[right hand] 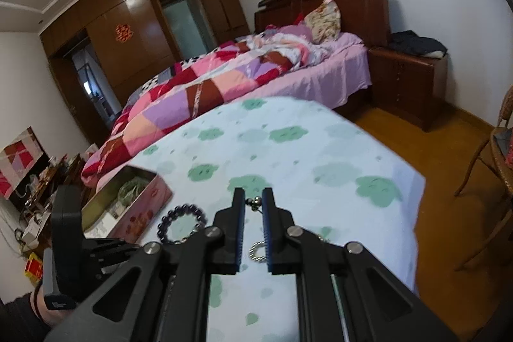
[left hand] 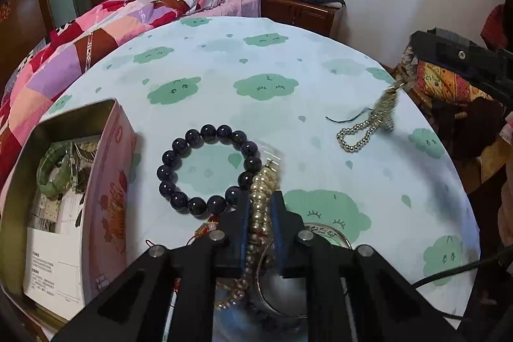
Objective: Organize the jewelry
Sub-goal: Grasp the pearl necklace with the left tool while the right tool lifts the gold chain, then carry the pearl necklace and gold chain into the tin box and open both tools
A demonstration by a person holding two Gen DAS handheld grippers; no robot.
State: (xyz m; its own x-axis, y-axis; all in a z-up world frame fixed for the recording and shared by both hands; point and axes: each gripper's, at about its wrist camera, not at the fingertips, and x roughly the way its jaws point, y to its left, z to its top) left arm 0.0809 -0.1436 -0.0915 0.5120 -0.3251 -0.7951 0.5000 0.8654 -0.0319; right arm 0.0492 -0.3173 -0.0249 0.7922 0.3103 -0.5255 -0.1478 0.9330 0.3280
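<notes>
Jaws first: the left gripper (left hand: 261, 207) is pinching a strand of pale pearl-like beads (left hand: 259, 215) between nearly closed blue-lined jaws, while the right gripper (right hand: 253, 207) is gripping the top of a silvery bead chain (right hand: 256, 249) with its jaws narrowed, a small gap still showing lower down between the pads.

Everything below is placed relative to the pink tin box (left hand: 105, 191), the landmark on the bench (left hand: 288, 53), which is wearing a pale cloth printed with green clouds. Far behind the box, a bed (right hand: 224, 79) with a patchwork quilt is filling the background, and a wooden nightstand (right hand: 407, 79) is standing beyond that. The box itself is sitting open at the bench's left edge, holding a green jade bangle (left hand: 53, 170) and some papers.

Just to the right of the box, a dark purple bead bracelet (left hand: 208, 170) is lying flat on the cloth. Right of that bracelet, farther from the box, the pearl strand is running down through the left jaws, touching the bracelet's right side. Below it, a silver bangle (left hand: 275, 303) is lying partly hidden under the gripper. Well to the right of the box, the silvery chain is hanging from the right gripper, its lower loop resting on the cloth, with a thin dark thread (left hand: 346, 118) trailing beside it.
</notes>
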